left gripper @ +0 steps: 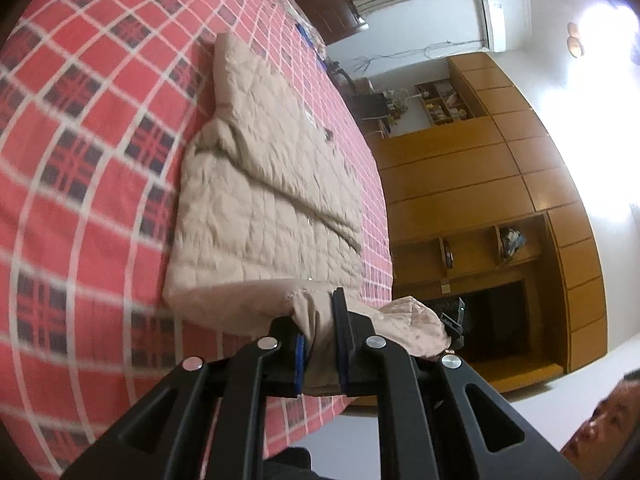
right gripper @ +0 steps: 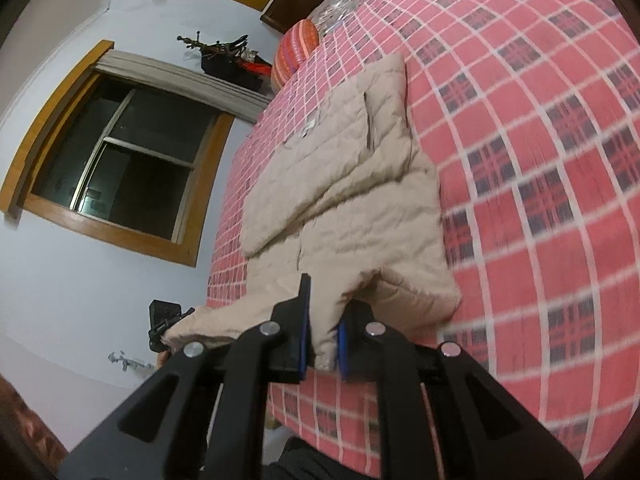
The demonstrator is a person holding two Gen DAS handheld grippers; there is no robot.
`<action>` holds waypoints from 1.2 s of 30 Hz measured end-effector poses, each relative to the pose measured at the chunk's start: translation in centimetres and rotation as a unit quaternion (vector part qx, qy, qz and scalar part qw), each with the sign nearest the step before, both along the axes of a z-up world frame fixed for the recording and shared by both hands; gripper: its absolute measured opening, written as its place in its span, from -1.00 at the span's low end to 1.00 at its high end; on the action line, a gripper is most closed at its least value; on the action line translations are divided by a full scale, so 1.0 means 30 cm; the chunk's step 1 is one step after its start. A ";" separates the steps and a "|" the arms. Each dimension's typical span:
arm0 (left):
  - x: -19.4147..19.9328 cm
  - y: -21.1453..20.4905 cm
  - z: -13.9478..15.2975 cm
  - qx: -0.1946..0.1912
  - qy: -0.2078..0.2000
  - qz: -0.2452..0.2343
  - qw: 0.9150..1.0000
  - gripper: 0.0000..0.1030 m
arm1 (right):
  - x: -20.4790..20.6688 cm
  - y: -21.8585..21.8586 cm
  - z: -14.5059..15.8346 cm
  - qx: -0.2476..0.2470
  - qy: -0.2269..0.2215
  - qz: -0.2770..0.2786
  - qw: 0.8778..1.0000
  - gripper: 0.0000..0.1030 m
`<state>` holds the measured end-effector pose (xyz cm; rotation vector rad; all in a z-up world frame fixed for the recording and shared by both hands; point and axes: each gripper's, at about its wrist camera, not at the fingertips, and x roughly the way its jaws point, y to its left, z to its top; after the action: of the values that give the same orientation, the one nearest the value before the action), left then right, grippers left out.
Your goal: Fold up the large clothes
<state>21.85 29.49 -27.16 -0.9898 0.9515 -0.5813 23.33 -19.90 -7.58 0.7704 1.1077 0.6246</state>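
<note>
The left gripper [left gripper: 320, 344] and right gripper [right gripper: 324, 340] each pinch the near hem of the beige jacket [left gripper: 272, 184] lying on the plaid bed [left gripper: 88, 160].

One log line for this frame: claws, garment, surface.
left claw: shut on beige quilted jacket near edge | right claw: shut on same edge | jacket: sleeves folded in, lying on red plaid bedspread

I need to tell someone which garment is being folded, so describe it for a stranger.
Start at the red plaid bedsheet covering the bed. The beige quilted puffer jacket lies on it, near hem pinched by both claws: the only plain pale, padded thing there.
</note>
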 end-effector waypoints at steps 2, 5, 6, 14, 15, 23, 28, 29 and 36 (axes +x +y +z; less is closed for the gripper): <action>0.050 0.008 -0.006 0.002 0.005 0.003 1.000 -0.77 | 0.052 0.007 -0.010 -0.005 0.002 -0.003 1.000 -0.81; 0.144 0.023 -0.027 0.007 0.021 0.008 1.000 -0.77 | 0.148 0.020 -0.036 -0.016 0.013 -0.007 1.000 -0.81; 0.176 0.028 -0.037 0.008 0.027 0.008 1.000 -0.77 | 0.170 0.026 -0.046 -0.019 0.016 -0.008 1.000 -0.81; 0.361 0.059 -0.135 0.014 0.076 0.019 0.997 -0.70 | 0.378 0.067 -0.188 -0.039 0.056 -0.016 0.998 -0.74; 0.371 0.062 -0.144 0.013 0.080 0.020 0.997 -0.67 | 0.390 0.066 -0.199 -0.038 0.060 -0.017 0.997 -0.71; 0.405 0.054 -0.098 0.011 0.042 0.010 0.999 -0.23 | 0.436 0.048 -0.217 0.003 0.078 -0.014 0.997 0.18; 0.370 0.064 -0.001 0.053 -0.010 0.021 0.998 0.18 | 0.407 0.022 -0.129 -0.001 0.041 -0.015 0.999 0.36; 0.364 0.069 0.018 0.064 -0.022 0.024 0.997 0.28 | 0.405 0.018 -0.115 -0.012 0.030 -0.015 0.999 0.36; 0.348 0.062 0.013 0.175 -0.033 0.026 0.984 0.39 | 0.395 0.044 -0.121 -0.098 -0.009 -0.003 0.995 0.32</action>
<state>32.30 31.35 -26.78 -0.6751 0.9285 -0.3836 35.19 -18.58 -11.21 0.5974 1.1309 0.5094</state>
